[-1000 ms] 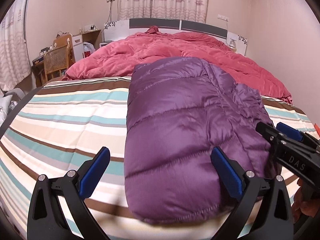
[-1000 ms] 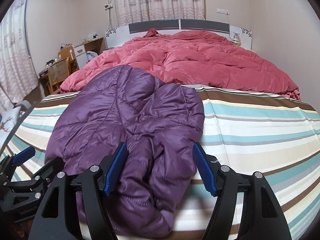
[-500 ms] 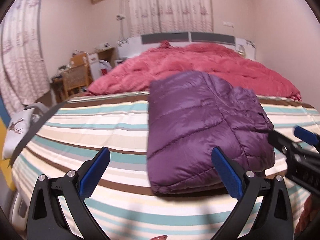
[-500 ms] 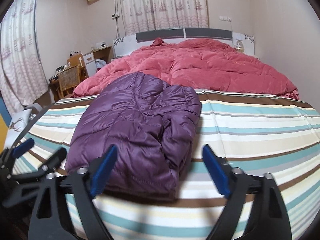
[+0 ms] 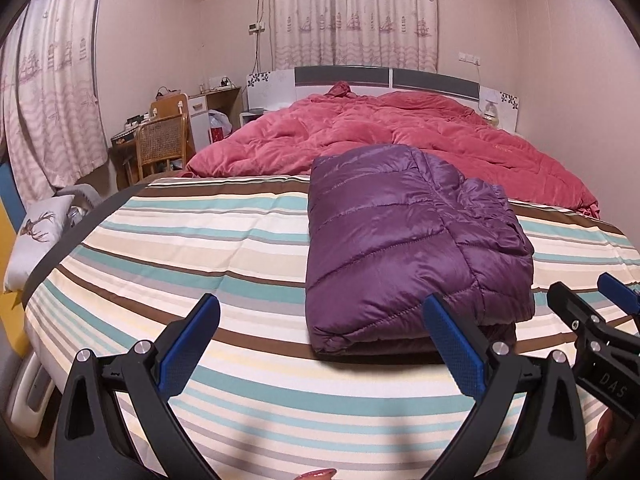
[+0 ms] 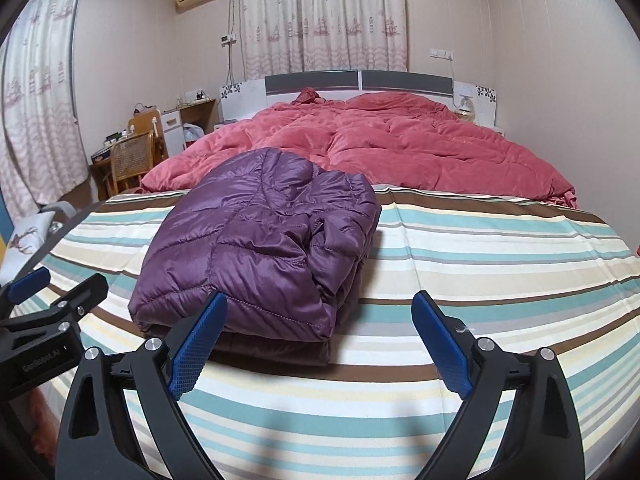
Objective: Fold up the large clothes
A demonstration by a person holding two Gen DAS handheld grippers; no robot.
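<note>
A purple quilted down jacket [image 5: 404, 240] lies folded into a compact rectangle on the striped bed sheet [image 5: 200, 248]. It also shows in the right wrist view [image 6: 264, 252]. My left gripper [image 5: 320, 344] is open and empty, held above the sheet in front of the jacket's near left corner. My right gripper [image 6: 320, 340] is open and empty, in front of the jacket's near right corner. Neither touches the jacket. The right gripper [image 5: 600, 320] shows at the right edge of the left wrist view; the left gripper [image 6: 48, 300] shows at the left edge of the right wrist view.
A rumpled red duvet [image 5: 400, 136] covers the far half of the bed, up to the headboard [image 5: 384, 80]. A wicker chair [image 5: 162, 140] and desk stand at the left. A pillow [image 5: 36, 236] lies beside the bed's left edge.
Both grippers have pulled back and up from the jacket. The right gripper, which straddled the jacket's near fold a second ago, is clear of it. The jacket lies still, folded.
</note>
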